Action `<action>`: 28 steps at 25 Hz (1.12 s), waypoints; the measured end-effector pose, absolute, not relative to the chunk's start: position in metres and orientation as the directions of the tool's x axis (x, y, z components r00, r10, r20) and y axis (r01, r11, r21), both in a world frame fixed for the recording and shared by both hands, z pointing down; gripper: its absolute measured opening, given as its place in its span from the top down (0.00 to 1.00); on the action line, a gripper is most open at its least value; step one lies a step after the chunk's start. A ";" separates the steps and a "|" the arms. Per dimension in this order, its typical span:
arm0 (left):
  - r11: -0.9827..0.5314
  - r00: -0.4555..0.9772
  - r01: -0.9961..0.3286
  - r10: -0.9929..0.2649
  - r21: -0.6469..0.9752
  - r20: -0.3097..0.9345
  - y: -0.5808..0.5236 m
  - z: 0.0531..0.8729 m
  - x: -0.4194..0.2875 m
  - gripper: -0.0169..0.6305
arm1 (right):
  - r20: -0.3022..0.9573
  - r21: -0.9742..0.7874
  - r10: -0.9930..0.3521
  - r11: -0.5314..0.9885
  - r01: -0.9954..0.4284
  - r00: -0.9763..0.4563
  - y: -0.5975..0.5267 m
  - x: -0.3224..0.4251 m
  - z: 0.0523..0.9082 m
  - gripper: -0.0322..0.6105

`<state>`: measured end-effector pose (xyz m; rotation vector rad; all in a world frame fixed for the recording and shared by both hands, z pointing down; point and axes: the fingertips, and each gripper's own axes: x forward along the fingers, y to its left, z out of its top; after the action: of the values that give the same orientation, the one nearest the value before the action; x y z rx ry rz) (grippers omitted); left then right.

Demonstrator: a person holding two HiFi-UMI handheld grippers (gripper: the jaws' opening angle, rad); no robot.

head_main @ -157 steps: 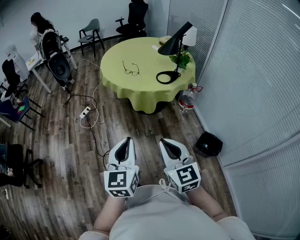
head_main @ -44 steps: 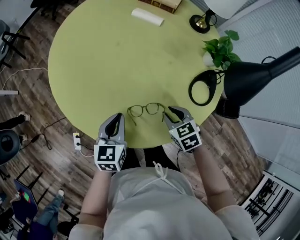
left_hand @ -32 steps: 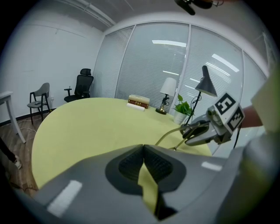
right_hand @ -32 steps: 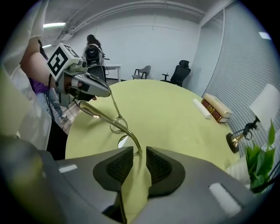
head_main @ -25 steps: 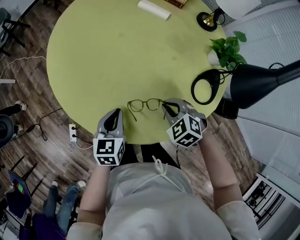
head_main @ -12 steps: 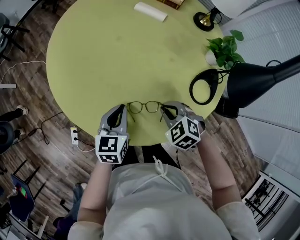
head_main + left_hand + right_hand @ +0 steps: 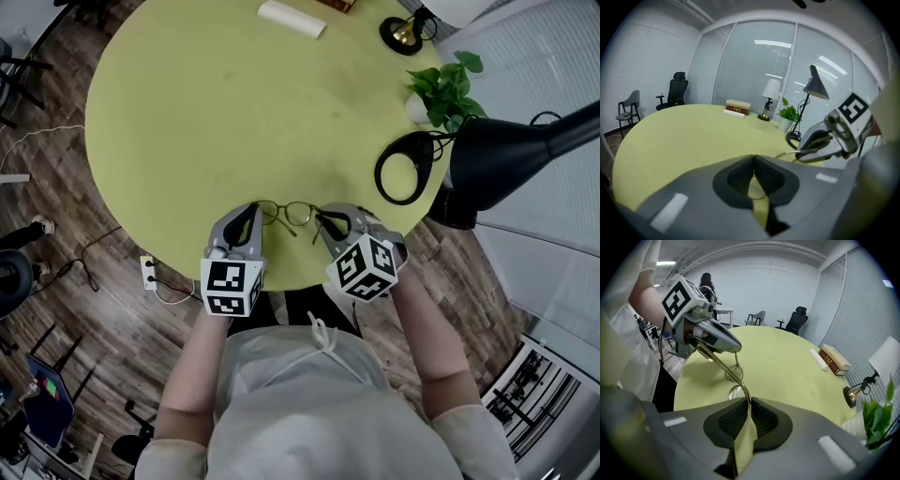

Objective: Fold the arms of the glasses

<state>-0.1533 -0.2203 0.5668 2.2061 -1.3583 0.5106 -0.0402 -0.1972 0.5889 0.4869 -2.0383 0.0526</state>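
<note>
Glasses [image 7: 291,214]: on the yellow-green table [image 7: 187,112], just ahead of both grippers, between their tips.

Right gripper [image 7: 750,401]: jaws nearly together, pads clamped on the end of one thin metal temple arm [image 7: 723,365]. The arm runs forward from the pads and passes under the left gripper [image 7: 753,158]. Lenses [image 7: 732,376] sit just beyond the pads, on the table.

Left gripper: pad tips meet, at the end of the glasses away from the right gripper. A thin wire line shows low in its gap; I cannot tell if it is gripped.

Farther out, off the right gripper's right side: black desk lamp [image 7: 506,155], potted plant [image 7: 441,89]. Well ahead, across the table: white roll [image 7: 292,19], book [image 7: 834,357].
</note>
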 end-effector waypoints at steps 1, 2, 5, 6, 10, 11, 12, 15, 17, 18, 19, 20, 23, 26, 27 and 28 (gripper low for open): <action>-0.382 0.431 -0.900 -0.713 0.209 0.554 -0.221 0.571 -0.152 0.96 | 0.850 0.161 -0.315 0.919 -0.360 -0.422 -0.197 -0.040 0.589 0.91; -0.383 0.426 -0.902 -0.712 0.200 0.558 -0.221 0.575 -0.151 0.96 | 0.850 0.158 -0.312 0.920 -0.360 -0.425 -0.197 -0.040 0.590 0.91; -0.379 0.412 -0.907 -0.703 0.186 0.580 -0.222 0.587 -0.149 0.96 | 0.847 0.144 -0.306 0.920 -0.366 -0.435 -0.196 -0.038 0.591 0.91; -0.379 0.412 -0.907 -0.698 0.186 0.586 -0.222 0.590 -0.147 0.96 | 0.846 0.141 -0.305 0.919 -0.368 -0.437 -0.196 -0.037 0.592 0.91; -0.383 0.428 -0.899 -0.667 0.211 0.610 -0.222 0.602 -0.139 0.96 | 0.844 0.137 -0.302 0.920 -0.368 -0.442 -0.196 -0.036 0.593 0.91; -0.374 0.432 -0.898 -0.661 0.230 0.613 -0.223 0.604 -0.138 0.96 | 0.845 0.136 -0.300 0.921 -0.364 -0.443 -0.195 -0.036 0.593 0.91; -0.362 0.436 -0.898 -0.656 0.250 0.616 -0.223 0.606 -0.138 0.96 | 0.844 0.135 -0.298 0.922 -0.363 -0.445 -0.195 -0.036 0.593 0.91; -0.341 0.438 -0.898 -0.648 0.276 0.624 -0.223 0.609 -0.138 0.96 | 0.841 0.128 -0.296 0.922 -0.365 -0.452 -0.193 -0.037 0.592 0.91; -0.344 0.435 -0.900 -0.645 0.269 0.628 -0.224 0.611 -0.137 0.96 | 0.840 0.127 -0.295 0.923 -0.363 -0.456 -0.193 -0.037 0.592 0.91; -0.345 0.434 -0.900 -0.644 0.268 0.630 -0.224 0.611 -0.136 0.96 | 0.839 0.128 -0.295 0.924 -0.361 -0.457 -0.193 -0.037 0.592 0.91; -0.345 0.435 -0.899 -0.641 0.268 0.632 -0.225 0.611 -0.135 0.96 | 0.840 0.130 -0.294 0.925 -0.357 -0.457 -0.194 -0.036 0.592 0.91; -0.346 0.436 -0.899 -0.640 0.270 0.633 -0.225 0.609 -0.133 0.96 | 0.841 0.132 -0.293 0.927 -0.352 -0.455 -0.195 -0.035 0.593 0.91; -0.347 0.445 -0.895 -0.647 0.280 0.619 -0.220 0.598 -0.134 0.96 | 0.846 0.142 -0.288 0.933 -0.331 -0.449 -0.194 -0.034 0.594 0.91; -0.331 0.439 -0.898 -0.625 0.290 0.646 -0.204 0.602 -0.140 0.96 | 0.849 0.150 -0.283 0.939 -0.310 -0.446 -0.192 -0.036 0.592 0.91; -0.323 0.433 -0.901 -0.606 0.291 0.667 -0.199 0.608 -0.142 0.96 | 0.851 0.152 -0.282 0.940 -0.305 -0.444 -0.192 -0.036 0.591 0.91; -0.317 0.427 -0.903 -0.585 0.291 0.690 -0.195 0.615 -0.143 0.96 | 0.852 0.154 -0.281 0.941 -0.301 -0.441 -0.191 -0.036 0.591 0.91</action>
<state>-0.1426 -0.1949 0.6150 2.0244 -1.2511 0.6205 -0.0360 -0.1913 0.5908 0.4149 -2.0529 0.0243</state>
